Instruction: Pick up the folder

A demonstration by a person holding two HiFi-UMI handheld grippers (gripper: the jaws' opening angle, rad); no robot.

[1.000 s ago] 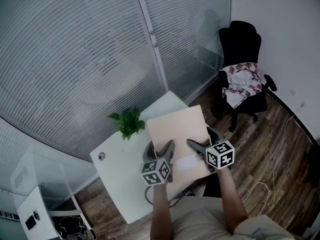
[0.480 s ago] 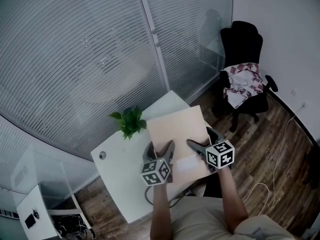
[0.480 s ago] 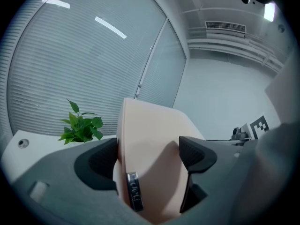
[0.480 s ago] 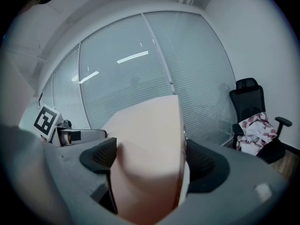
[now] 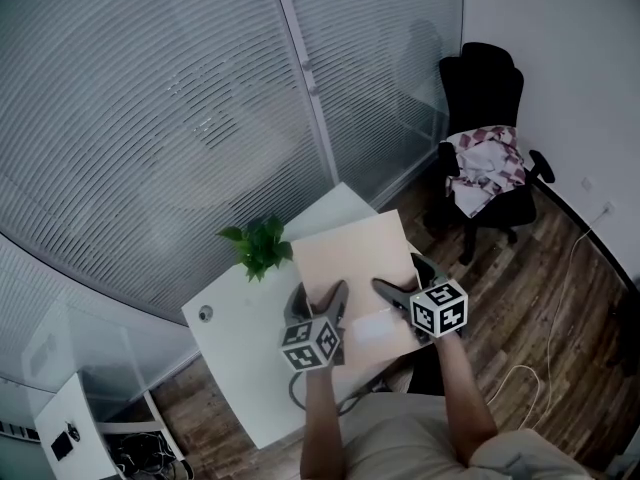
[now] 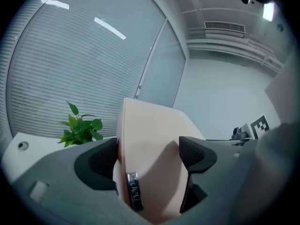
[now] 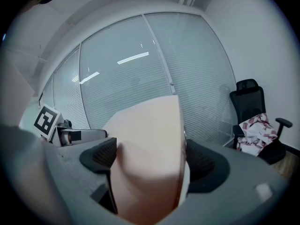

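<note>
The peach folder (image 5: 350, 258) is up off the white surface (image 5: 235, 358) and tilted. The left gripper (image 5: 320, 294) and right gripper (image 5: 398, 274) are each clamped on its near end, one at either side edge, jaws standing fairly wide with the cover filling the gap. My worry is that it looks like a smooth cover held only at one end: ease either squeeze, or move the hands unevenly, and I reckon it twists, sags or slides out, maybe clipping the potted plant (image 5: 258, 246) beside it.
</note>
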